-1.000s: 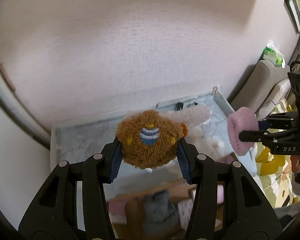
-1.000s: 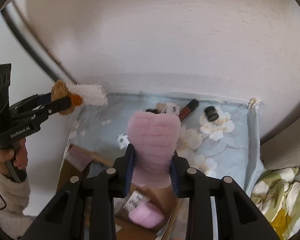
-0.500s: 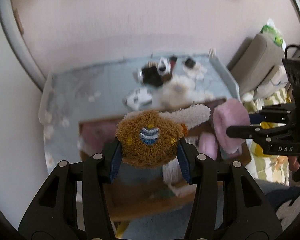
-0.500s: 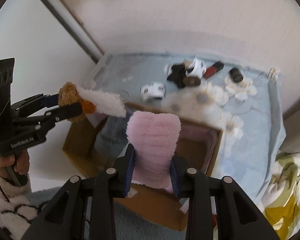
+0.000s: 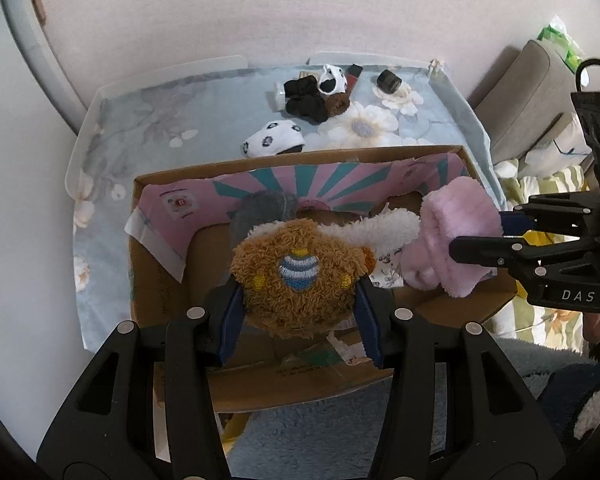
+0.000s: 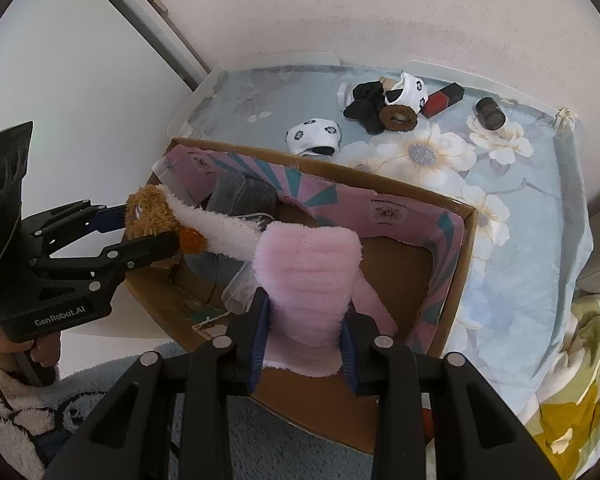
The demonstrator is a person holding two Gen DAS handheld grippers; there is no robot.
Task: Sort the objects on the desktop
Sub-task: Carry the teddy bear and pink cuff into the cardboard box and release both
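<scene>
My left gripper [image 5: 300,312] is shut on a brown and white fuzzy sock [image 5: 296,268], held above the open cardboard box [image 5: 160,280]; it also shows in the right wrist view [image 6: 160,220]. My right gripper [image 6: 304,340] is shut on a pink fuzzy sock [image 6: 308,264], also over the box [image 6: 456,280]; the pink sock shows in the left wrist view [image 5: 452,240]. The two socks touch end to end. A grey sock [image 6: 240,196] lies inside the box.
The box sits at the near edge of a floral blue tablecloth [image 6: 520,208]. Behind it lie a white spotted sock [image 6: 314,136], black socks [image 6: 364,104], a brown ring [image 6: 398,116], a red and black case [image 6: 444,100] and a dark jar [image 6: 490,114]. Blue rug [image 5: 340,432] below.
Both grippers have tilted down and come toward the box with their socks; the view swung from the wall to the box. The socks have come together.
</scene>
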